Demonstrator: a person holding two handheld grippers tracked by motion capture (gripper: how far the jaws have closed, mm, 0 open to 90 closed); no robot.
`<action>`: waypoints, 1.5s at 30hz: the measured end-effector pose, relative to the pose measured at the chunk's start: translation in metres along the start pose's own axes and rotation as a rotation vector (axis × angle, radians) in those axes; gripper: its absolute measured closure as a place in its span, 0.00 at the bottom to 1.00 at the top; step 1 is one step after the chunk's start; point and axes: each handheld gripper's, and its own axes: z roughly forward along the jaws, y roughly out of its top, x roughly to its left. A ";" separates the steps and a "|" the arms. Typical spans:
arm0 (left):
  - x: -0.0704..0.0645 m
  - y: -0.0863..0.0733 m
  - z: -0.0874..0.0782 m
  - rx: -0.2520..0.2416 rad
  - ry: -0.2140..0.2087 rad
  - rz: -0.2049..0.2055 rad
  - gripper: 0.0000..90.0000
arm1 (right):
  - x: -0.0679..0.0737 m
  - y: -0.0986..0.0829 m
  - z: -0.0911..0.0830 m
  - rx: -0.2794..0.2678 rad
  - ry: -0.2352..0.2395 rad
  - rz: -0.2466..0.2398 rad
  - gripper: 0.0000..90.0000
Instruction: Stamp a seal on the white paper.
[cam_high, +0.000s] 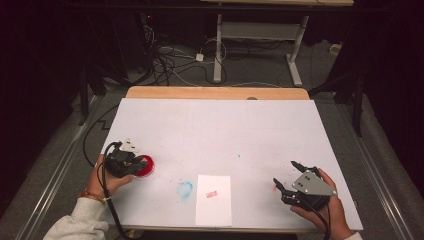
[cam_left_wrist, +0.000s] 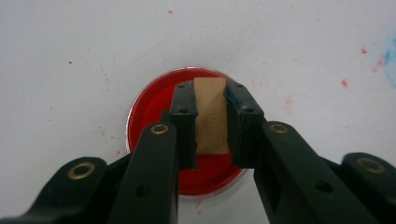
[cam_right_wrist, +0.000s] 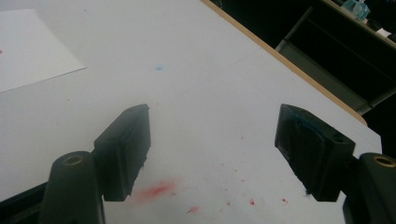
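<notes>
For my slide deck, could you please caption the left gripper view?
Left gripper holds a small wooden block between its jaws over a round dish of red ink on the white table.

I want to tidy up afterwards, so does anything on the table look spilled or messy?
Yes. Red smears stain the white table below the open right gripper, and a blue smudge sits left of the stamped paper sheet.

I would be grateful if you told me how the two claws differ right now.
The left claw is shut on a wooden block, while the right claw is open and holds nothing. The left claw hangs over the red dish; the right claw is over bare table marked with red smudges. Both have black jaws.
</notes>
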 end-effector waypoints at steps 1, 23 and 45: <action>0.000 0.000 0.002 0.013 -0.003 0.001 0.82 | 0.000 0.000 0.000 0.001 -0.002 -0.002 0.30; 0.004 0.000 0.007 0.024 -0.025 -0.038 0.82 | 0.001 0.000 0.001 0.005 0.001 -0.005 0.30; -0.001 0.004 0.008 0.058 0.008 -0.027 0.82 | 0.001 0.000 0.001 0.015 -0.003 -0.003 0.30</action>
